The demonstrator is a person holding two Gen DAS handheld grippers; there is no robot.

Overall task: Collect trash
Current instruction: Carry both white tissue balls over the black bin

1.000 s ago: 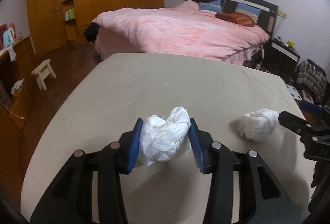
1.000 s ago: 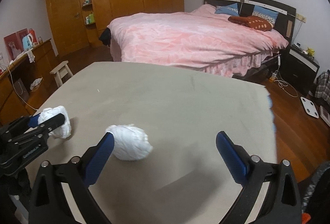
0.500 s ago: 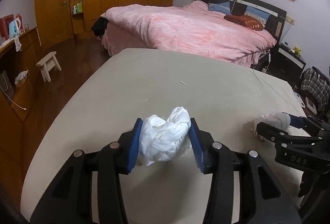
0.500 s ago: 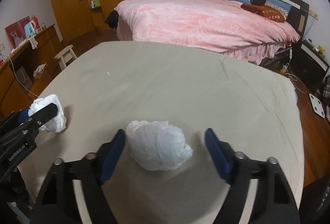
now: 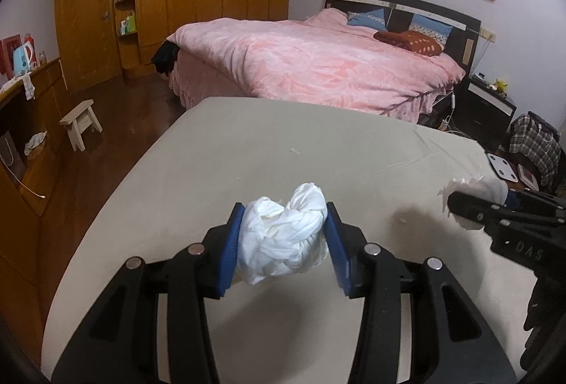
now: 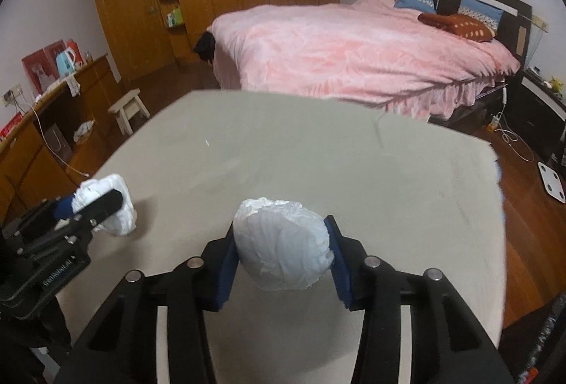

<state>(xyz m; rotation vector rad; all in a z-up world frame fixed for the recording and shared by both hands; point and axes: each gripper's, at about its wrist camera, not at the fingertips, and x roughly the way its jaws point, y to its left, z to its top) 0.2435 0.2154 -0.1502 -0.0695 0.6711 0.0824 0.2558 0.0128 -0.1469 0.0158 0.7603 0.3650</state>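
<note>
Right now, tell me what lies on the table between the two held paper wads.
Nothing but bare grey tabletop. The right wrist view shows it between the left gripper's wad and the right gripper's wad; the left wrist view agrees.

Crumpled white tissue wad (image 5: pixel 283 233): pinched between my left pads, above grey table. Second wad (image 6: pixel 283 247), rounder, smoother: clamped between my right pads, likewise lifted.
</note>
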